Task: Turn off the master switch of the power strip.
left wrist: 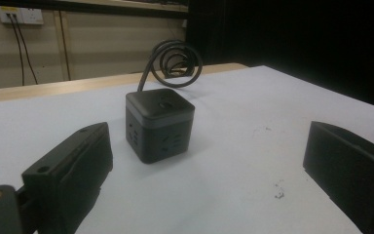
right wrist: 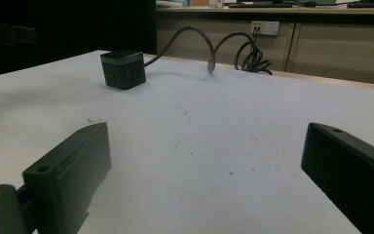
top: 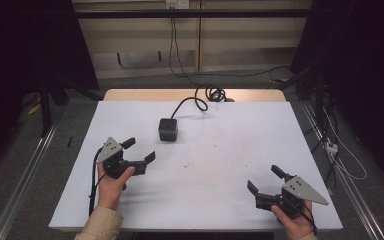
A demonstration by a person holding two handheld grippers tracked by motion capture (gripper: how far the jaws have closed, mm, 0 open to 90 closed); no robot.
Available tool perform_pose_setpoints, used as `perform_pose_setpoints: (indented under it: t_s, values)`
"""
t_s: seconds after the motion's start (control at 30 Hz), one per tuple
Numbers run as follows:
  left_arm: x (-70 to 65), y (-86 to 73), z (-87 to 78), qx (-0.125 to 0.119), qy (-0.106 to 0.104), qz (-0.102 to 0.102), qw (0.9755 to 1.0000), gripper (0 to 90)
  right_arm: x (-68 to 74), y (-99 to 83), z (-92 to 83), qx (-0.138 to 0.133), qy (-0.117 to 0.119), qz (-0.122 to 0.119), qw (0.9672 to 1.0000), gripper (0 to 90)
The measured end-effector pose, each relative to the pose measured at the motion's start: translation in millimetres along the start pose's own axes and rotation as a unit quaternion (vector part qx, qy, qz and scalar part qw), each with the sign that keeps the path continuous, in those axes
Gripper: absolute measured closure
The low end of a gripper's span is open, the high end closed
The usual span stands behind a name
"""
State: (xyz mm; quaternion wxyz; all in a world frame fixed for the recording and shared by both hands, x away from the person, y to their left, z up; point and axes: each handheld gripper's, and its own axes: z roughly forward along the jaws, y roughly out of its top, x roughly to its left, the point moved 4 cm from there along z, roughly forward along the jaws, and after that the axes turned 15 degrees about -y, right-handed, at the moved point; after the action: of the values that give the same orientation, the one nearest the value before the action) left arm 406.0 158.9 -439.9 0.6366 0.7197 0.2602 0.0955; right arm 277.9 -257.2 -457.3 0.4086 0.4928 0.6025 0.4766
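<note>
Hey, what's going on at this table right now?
A person sits at a white-covered table with a two-jaw gripper in each hand. The left gripper and the right gripper both rest near the front edge, jaws open and empty. The one object out is a dark cube-shaped power strip farther back, its cable coiling off the far edge. Nothing is being held yet.

**Dim room, pale wall, grey floor**

The counter point(top: 205, 200) wears a white sheet, with a strip of bare light wood along its far edge. Beyond it stands a beige panelled wall point(top: 140, 35) bearing a white wall socket point(top: 177, 4), from which dark cables point(top: 172, 45) hang. Grey floor point(top: 25, 165) surrounds the counter, crossed by metal rails point(top: 22, 187) on both sides. Black curtains point(top: 360, 60) darken both flanks.
</note>
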Motion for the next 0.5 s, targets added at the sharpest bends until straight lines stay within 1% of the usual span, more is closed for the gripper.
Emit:
perform_pose_setpoints:
  t_s: [0.07,0.13,0.2,0.27,0.33,0.5]
  values:
    - [0.4,1.7,4.4,-0.001,-0.003,-0.003,1.0000,3.5,0.0,0.7,0.4,-0.002,-0.001,0.002,1.0000,3.5]
    - [1.2,3.4,8.6,-0.003,-0.005,-0.002,1.0000,3.5,-0.4,1.3,0.3,-0.003,-0.002,0.002,1.0000,3.6]
    - [2.2,5.0,13.0,-0.001,-0.003,-0.003,1.0000,3.4,-0.8,1.8,0.3,-0.005,-0.002,0.003,1.0000,3.6]
    - [2.2,6.8,17.5,0.001,-0.008,-0.006,0.9999,3.5,-0.6,1.9,0.6,-0.005,-0.001,0.002,1.0000,3.6]
    - [1.1,9.7,24.7,0.006,-0.010,0.005,0.9999,3.5,0.1,2.0,1.0,-0.005,0.000,0.002,1.0000,3.6]
    - [1.2,12.4,31.9,0.005,-0.015,0.005,0.9999,3.5,-1.9,3.9,0.5,-0.008,-0.002,0.004,1.0000,3.7]
